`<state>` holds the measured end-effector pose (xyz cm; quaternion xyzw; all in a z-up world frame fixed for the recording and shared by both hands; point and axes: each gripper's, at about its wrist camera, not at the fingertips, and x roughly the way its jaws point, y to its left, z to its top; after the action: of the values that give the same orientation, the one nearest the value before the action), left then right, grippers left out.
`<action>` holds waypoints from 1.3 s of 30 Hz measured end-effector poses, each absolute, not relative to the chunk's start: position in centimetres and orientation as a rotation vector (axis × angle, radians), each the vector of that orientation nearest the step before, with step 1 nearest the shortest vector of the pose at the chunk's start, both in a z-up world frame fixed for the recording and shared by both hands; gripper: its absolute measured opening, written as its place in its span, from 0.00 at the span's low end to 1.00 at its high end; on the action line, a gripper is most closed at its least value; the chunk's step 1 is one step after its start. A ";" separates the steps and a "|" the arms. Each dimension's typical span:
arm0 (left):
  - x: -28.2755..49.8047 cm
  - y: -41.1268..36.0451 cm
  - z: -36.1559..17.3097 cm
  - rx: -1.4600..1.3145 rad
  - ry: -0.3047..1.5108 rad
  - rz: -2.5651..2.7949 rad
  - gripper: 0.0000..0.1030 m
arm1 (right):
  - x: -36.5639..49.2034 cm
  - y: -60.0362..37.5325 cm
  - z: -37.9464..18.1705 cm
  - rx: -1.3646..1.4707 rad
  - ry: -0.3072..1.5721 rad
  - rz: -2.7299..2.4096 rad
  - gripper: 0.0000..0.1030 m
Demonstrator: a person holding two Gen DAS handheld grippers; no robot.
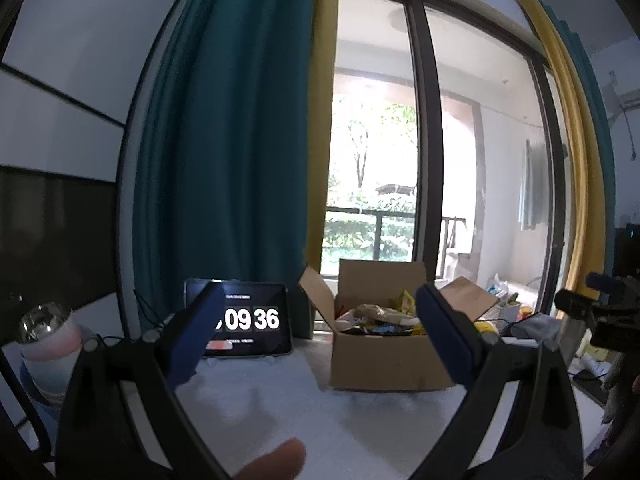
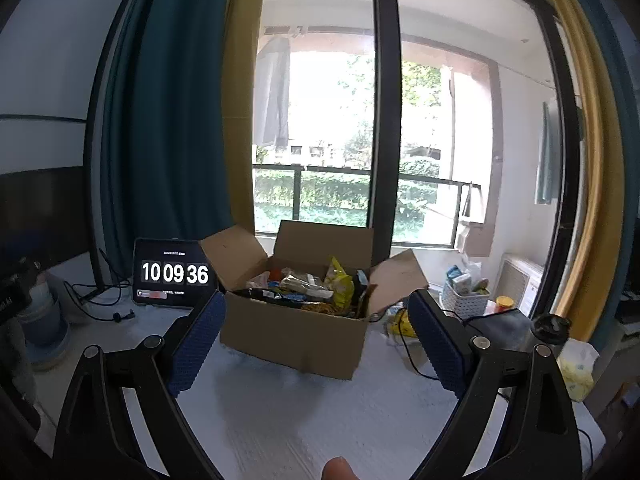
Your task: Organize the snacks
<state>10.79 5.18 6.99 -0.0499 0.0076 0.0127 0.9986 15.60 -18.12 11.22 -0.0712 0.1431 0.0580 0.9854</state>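
An open cardboard box point(image 1: 380, 360) point(image 2: 296, 340) stands on the white table, filled with several snack packets point(image 2: 316, 288), a yellow bag point(image 2: 340, 284) among them. My left gripper point(image 1: 320, 320) is open and empty, held above the table in front of the box. My right gripper point(image 2: 316, 320) is open and empty too, a little nearer the box, its blue pads point(image 2: 196, 340) either side of it. The right gripper's body shows at the right edge of the left wrist view point(image 1: 600, 312).
A tablet clock point(image 2: 174, 274) point(image 1: 248, 320) stands left of the box. Cables point(image 2: 100, 304) lie beside it. A white basket point(image 2: 466, 292), yellow packets point(image 2: 400, 324), a dark cloth and a tissue pack point(image 2: 576, 368) sit right. A bottle point(image 1: 48, 340) stands far left. Window behind.
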 end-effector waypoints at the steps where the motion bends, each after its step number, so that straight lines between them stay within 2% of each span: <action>1: 10.7 5.3 6.9 -0.108 0.015 0.024 0.94 | 15.2 -18.4 11.1 -0.142 0.284 0.115 0.91; 16: 6.8 3.8 3.4 -0.077 -0.014 0.054 0.94 | 10.8 -22.0 7.3 -0.096 0.301 0.032 0.91; 23: 7.3 2.4 0.8 -0.082 0.068 0.010 0.94 | 10.5 -22.5 5.5 -0.087 0.342 0.021 0.91; 39: 8.0 1.3 0.4 -0.091 0.100 -0.016 0.94 | 11.4 -22.2 4.8 -0.107 0.360 0.030 0.91</action>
<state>8.03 1.34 0.43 -0.0453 0.0498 -0.0082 0.9977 11.42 -22.24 4.79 -0.0529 0.1791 0.0150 0.9823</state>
